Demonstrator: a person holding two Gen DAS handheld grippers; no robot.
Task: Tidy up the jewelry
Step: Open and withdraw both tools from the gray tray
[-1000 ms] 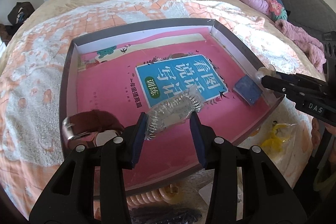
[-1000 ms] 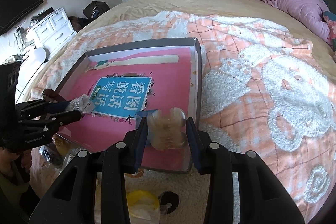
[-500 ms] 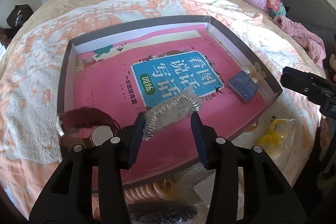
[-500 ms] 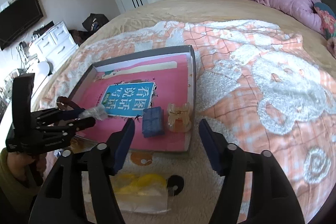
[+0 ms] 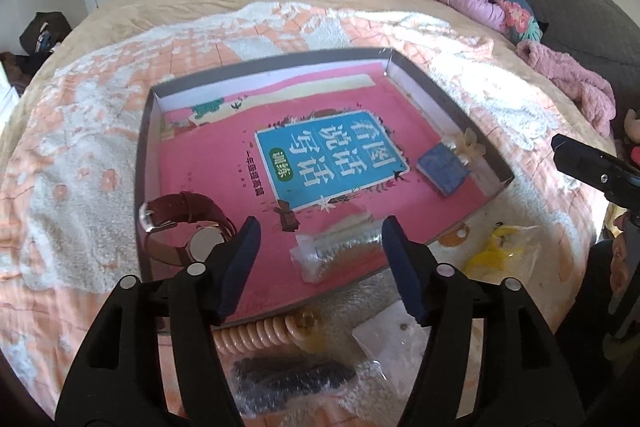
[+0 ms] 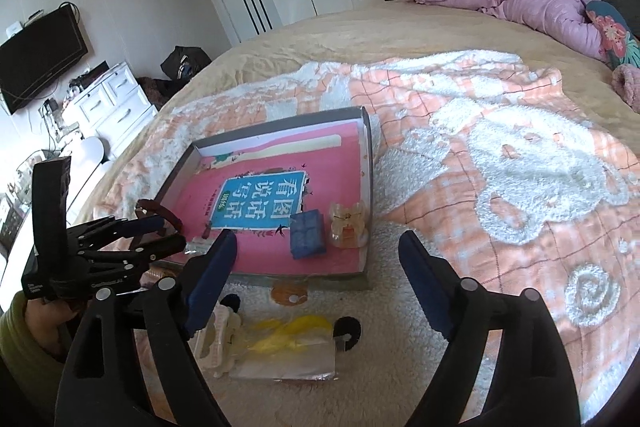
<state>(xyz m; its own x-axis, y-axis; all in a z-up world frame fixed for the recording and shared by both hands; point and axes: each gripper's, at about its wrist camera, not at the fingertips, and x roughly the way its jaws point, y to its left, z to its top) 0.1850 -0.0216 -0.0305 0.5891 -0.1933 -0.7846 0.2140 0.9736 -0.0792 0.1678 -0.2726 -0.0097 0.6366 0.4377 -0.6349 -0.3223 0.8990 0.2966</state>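
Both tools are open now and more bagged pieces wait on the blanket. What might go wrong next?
The bagged silver bracelet lies close to the tray's near edge; a nudge from the left tool may push it out. The clear hair claw sits against the tray's right wall, hard to regrasp. The yellow item's bag looks slick and may slip.

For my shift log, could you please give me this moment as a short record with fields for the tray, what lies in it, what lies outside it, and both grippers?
tray: shallow box on the bed blanket, lined with a pink book
in tray: watch, bagged silver piece, blue box, clear hair clip
outside, near edge: yellow bagged item, beige coil tie, dark beads
left gripper: open, above the bagged silver piece
right gripper: open, empty
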